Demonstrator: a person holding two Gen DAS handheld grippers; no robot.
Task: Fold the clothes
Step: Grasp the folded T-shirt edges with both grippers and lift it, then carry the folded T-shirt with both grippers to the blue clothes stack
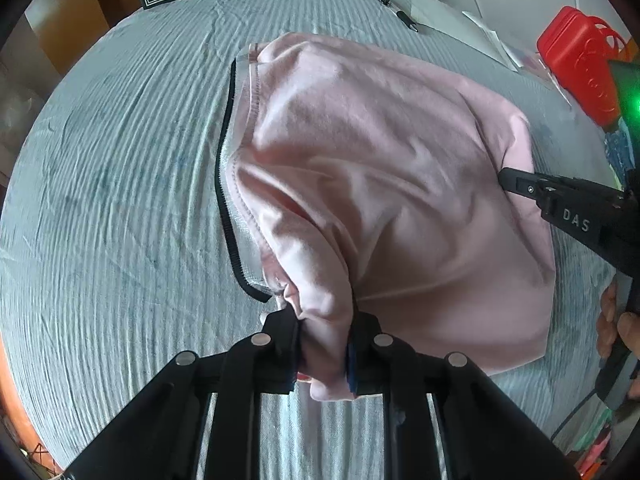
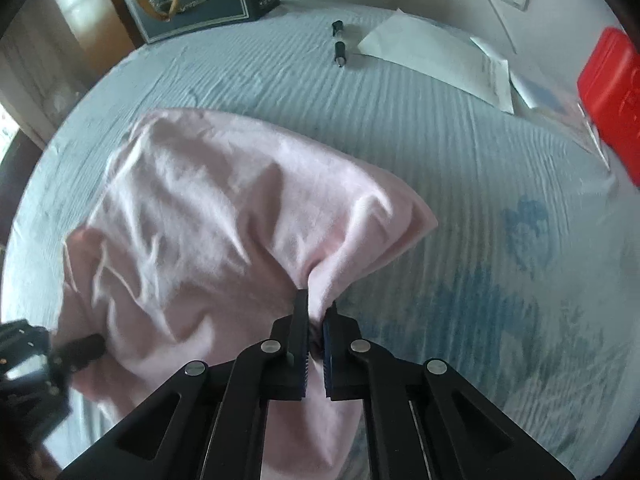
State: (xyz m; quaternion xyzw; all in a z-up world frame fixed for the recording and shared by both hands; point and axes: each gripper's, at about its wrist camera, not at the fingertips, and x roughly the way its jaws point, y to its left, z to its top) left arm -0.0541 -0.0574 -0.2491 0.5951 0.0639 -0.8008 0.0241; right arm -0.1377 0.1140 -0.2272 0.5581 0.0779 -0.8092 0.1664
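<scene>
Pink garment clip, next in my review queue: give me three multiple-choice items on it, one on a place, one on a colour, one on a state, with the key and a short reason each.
1. Where does the red plastic case lie relative to the pink garment in the left wrist view?
A. Far right edge of the bed
B. On top of the garment
C. Left of the zipper

2. What colour are the teeth of the zipper along the garment's edge?
A. White
B. Black
C. Red

3. What is the right gripper doing?
A. Open above the bedsheet
B. Clamped on a bunch of the garment
C. Holding the pen

Key: 1 A, the case sits at the right rim, clear of the cloth. 2 B, a dark strip runs down the garment's left edge. 3 B, pink fabric is pinched between its fingers; the left gripper grips cloth too.
</scene>
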